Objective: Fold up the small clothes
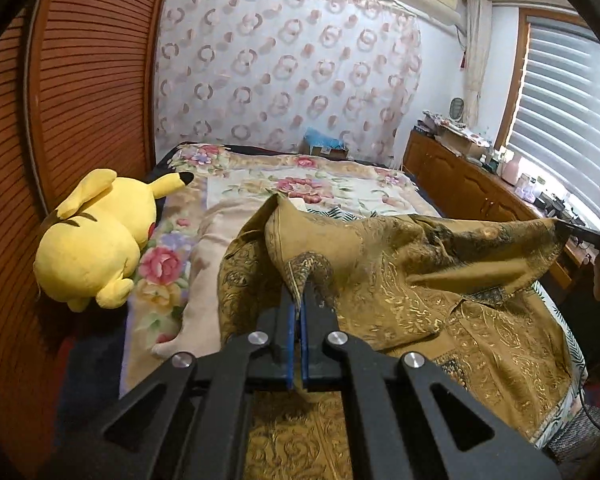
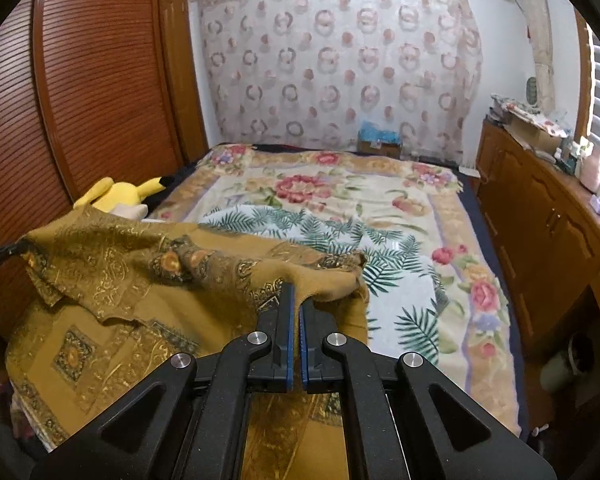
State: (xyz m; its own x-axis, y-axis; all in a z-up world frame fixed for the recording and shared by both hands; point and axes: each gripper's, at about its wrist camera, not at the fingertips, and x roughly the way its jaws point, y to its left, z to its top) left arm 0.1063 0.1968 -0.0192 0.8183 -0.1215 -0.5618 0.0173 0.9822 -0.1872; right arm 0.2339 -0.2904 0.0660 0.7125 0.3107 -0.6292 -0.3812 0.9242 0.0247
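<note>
A mustard-gold patterned garment [image 1: 440, 280] lies on the bed, its near part lifted off the floral blanket. My left gripper [image 1: 299, 300] is shut on one edge of it, a peak of cloth rising from the blue pads. In the right wrist view the same garment [image 2: 140, 280] spreads to the left, and my right gripper [image 2: 299, 300] is shut on another edge. The right gripper [image 1: 566, 230] also shows at the far right of the left wrist view, pinching a corner. The cloth hangs stretched between both grippers.
A yellow plush toy [image 1: 96, 244] lies by the slatted wooden wardrobe [image 1: 80, 100]. A beige garment [image 1: 208, 280] and a palm-leaf print cloth [image 2: 340, 236] lie on the floral blanket [image 2: 340, 184]. A wooden dresser [image 2: 540, 216] with clutter stands right of the bed.
</note>
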